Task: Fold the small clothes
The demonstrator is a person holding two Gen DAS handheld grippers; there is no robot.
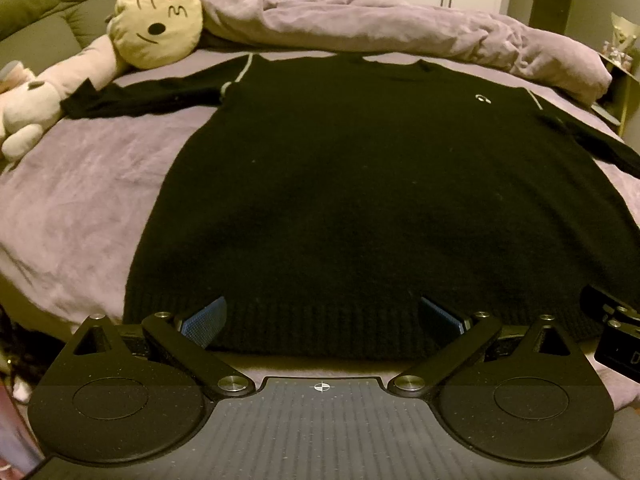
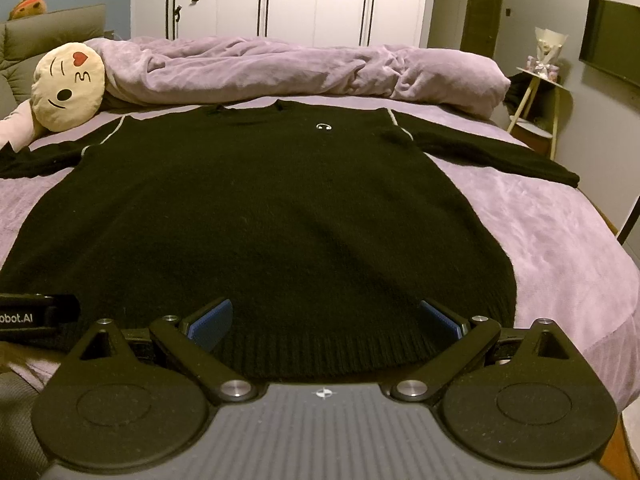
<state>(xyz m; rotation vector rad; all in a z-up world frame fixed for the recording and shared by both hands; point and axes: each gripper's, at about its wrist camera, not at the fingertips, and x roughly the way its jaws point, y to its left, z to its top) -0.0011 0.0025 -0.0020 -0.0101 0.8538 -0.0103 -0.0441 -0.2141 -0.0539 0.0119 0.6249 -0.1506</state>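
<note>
A black sweater (image 1: 320, 184) lies flat, sleeves spread, on a lilac bed (image 2: 560, 248), its ribbed hem (image 2: 320, 344) nearest both tools. The left gripper (image 1: 322, 320) and right gripper (image 2: 324, 322) hover at that hem, jaws wide apart (bare bedding flanks each side).

Sweater (image 2: 256, 216): black knit, laid flat on the bed, front up, both sleeves spread outward; a small white emblem is seen on the chest.
Hem: ribbed, nearest the camera, lying between the blue pads (image 2: 210, 320).
Right gripper (image 2: 326, 320): jaws held wide apart, nothing clamped.
Left gripper (image 2: 36, 316): only a black edge is seen at the left border.
Bed cover (image 2: 552, 240): lilac plush.
Duvet (image 2: 304, 68): bunched beyond the collar.
Emoji cushion (image 2: 68, 84): set left of the duvet.
</note>
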